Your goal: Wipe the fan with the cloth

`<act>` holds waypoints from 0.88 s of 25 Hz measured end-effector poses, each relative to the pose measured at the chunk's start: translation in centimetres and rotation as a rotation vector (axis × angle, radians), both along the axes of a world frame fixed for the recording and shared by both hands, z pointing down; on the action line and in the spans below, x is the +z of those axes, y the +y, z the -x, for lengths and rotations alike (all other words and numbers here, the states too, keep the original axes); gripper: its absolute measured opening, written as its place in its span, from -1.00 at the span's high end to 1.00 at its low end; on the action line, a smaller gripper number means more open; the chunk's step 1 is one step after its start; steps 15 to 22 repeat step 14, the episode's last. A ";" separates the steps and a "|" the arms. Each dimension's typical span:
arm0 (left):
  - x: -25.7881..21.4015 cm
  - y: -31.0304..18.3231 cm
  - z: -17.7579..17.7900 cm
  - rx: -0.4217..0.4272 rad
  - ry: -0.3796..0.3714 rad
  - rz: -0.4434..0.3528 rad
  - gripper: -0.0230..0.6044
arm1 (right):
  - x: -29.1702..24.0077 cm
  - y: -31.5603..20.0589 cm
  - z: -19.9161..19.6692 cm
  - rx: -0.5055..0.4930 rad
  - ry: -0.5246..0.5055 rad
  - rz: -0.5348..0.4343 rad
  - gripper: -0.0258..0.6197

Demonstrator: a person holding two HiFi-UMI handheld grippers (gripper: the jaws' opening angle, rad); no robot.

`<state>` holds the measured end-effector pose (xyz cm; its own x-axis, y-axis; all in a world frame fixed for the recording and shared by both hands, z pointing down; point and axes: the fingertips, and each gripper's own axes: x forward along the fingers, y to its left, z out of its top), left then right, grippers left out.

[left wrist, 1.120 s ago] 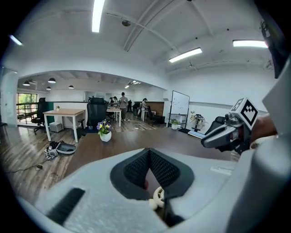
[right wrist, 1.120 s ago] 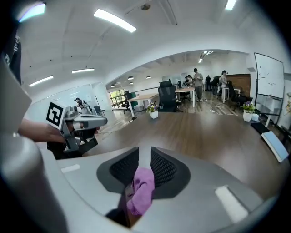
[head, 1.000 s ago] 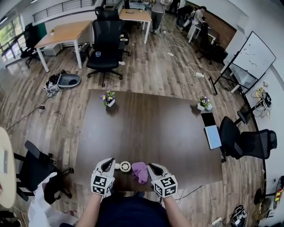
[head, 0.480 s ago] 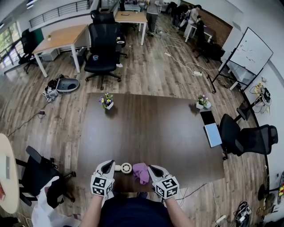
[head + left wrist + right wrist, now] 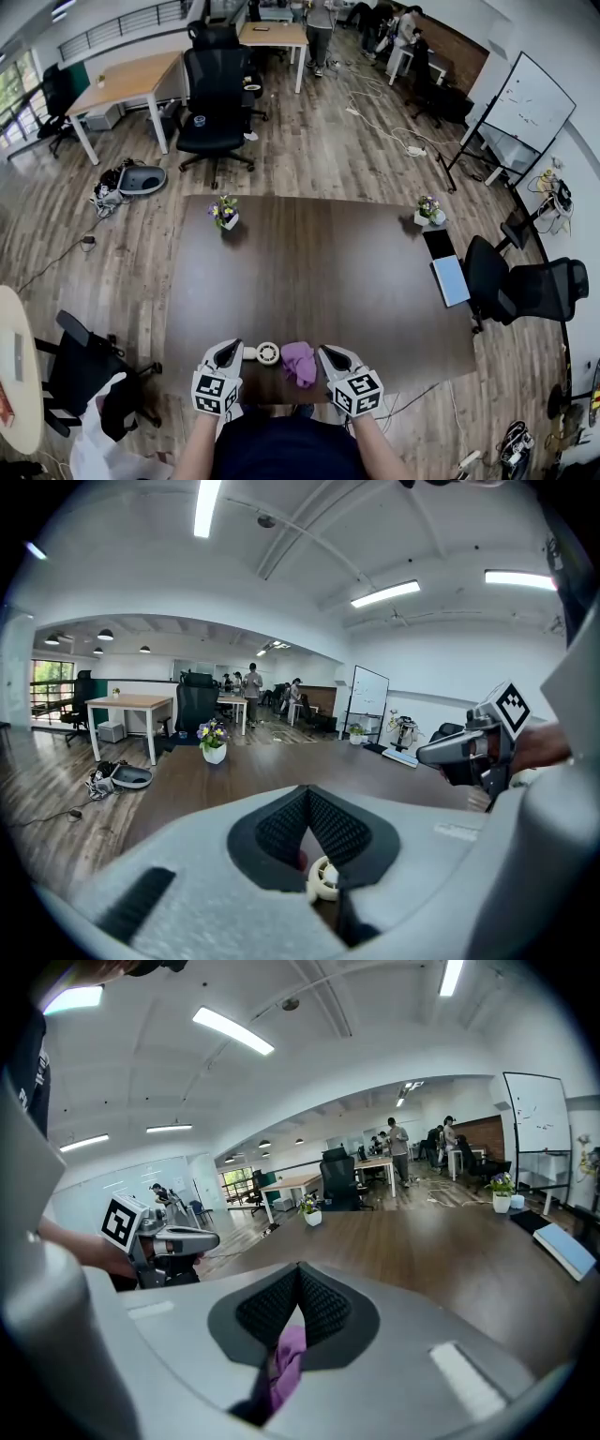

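Two small things sit right at the near edge of the dark table [image 5: 319, 272]. One is a little white fan [image 5: 267, 353] with a round grille face and a short handle sticking out to its left. The other is a crumpled purple cloth [image 5: 300, 363] just beside it on the right, close enough that I can't tell if they touch.

The left gripper [image 5: 228, 352] has its jaws squeezed together on the fan's handle. In its own view the white grille peeks out right under the closed pads. The right gripper [image 5: 328, 356] is pinched shut on the cloth, with a purple fold hanging out from between its pads.

Not much has changed from a second ago. Fan and cloth are in the same spots. The right gripper was already at the cloth, and its marker cube has only slid a hair to the right. The left one hasn't budged.

Pose-wise, both forearms come up from the bottom of the head view with the marker cubes facing up. Both grippers point forward and a bit downward, with their tips angled in toward each other, fan and cloth between them.
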<state>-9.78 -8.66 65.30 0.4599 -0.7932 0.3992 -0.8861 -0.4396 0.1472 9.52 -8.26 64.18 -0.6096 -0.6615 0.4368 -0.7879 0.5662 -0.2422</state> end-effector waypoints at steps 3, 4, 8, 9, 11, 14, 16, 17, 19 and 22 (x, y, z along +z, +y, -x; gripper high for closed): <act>-0.2 0.0 0.1 -0.013 -0.013 -0.010 0.94 | -0.1 0.1 -0.2 0.000 0.009 -0.002 0.89; -0.3 0.1 0.1 -0.015 -0.013 -0.009 0.94 | -0.1 0.1 -0.3 0.003 0.014 -0.006 0.89; -0.1 0.3 0.1 -0.018 -0.001 -0.003 0.94 | -0.2 0.1 -0.6 0.008 0.026 -0.017 0.89; -0.1 0.3 0.1 -0.018 0.000 -0.003 0.94 | -0.1 0.2 -0.6 0.008 0.026 -0.017 0.89; -0.1 0.4 0.0 -0.019 -0.002 -0.005 0.94 | 0.0 0.2 -0.8 0.010 0.028 -0.018 0.89; 0.0 0.7 -0.1 -0.023 -0.017 -0.010 0.94 | 0.1 0.3 -1.1 0.018 0.040 -0.025 0.89; 0.0 0.7 -0.1 -0.023 -0.017 -0.010 0.94 | 0.1 0.3 -1.1 0.018 0.040 -0.025 0.89; 0.0 0.7 -0.1 -0.023 -0.017 -0.010 0.94 | 0.1 0.3 -1.1 0.018 0.040 -0.025 0.89; 0.0 0.7 -0.1 -0.023 -0.017 -0.010 0.94 | 0.1 0.3 -1.1 0.018 0.040 -0.025 0.89; 0.0 0.7 -0.1 -0.023 -0.017 -0.010 0.94 | 0.1 0.3 -1.1 0.018 0.040 -0.025 0.89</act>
